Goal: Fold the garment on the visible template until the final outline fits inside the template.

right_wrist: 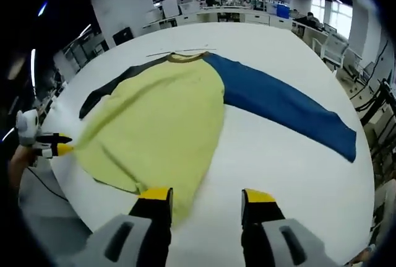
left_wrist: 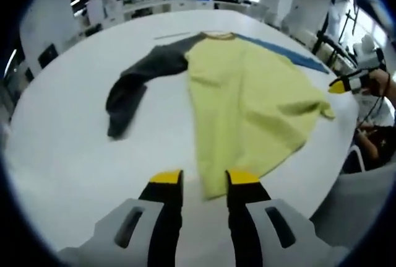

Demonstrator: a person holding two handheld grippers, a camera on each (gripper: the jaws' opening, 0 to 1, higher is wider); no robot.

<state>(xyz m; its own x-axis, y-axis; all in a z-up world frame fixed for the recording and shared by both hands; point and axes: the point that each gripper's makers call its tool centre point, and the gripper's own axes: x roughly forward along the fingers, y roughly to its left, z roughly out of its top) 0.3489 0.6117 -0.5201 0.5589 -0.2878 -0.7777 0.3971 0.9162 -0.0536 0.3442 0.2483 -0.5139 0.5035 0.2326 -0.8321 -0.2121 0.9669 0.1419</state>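
shirt (left_wrist: pixel 247 103): yellow body spread flat on the white table (left_wrist: pixel 74 155), grey sleeve (left_wrist: pixel 133 90) bunched up, blue sleeve (right_wrist: pixel 278 106) laid straight out
template: can't make one out, maybe under the shirt
left gripper (left_wrist: pixel 205 178): jaws spread, nothing in them, hovering at the hem
right gripper (right_wrist: pixel 206 196): jaws spread, empty, near the hem
writing: none I can read

The garment (right_wrist: pixel 161 118) lies spread on the table (right_wrist: pixel 291 174), sleeves out to either side.

Garment (left_wrist: pixel 247 100) on white table (left_wrist: pixel 74 155)
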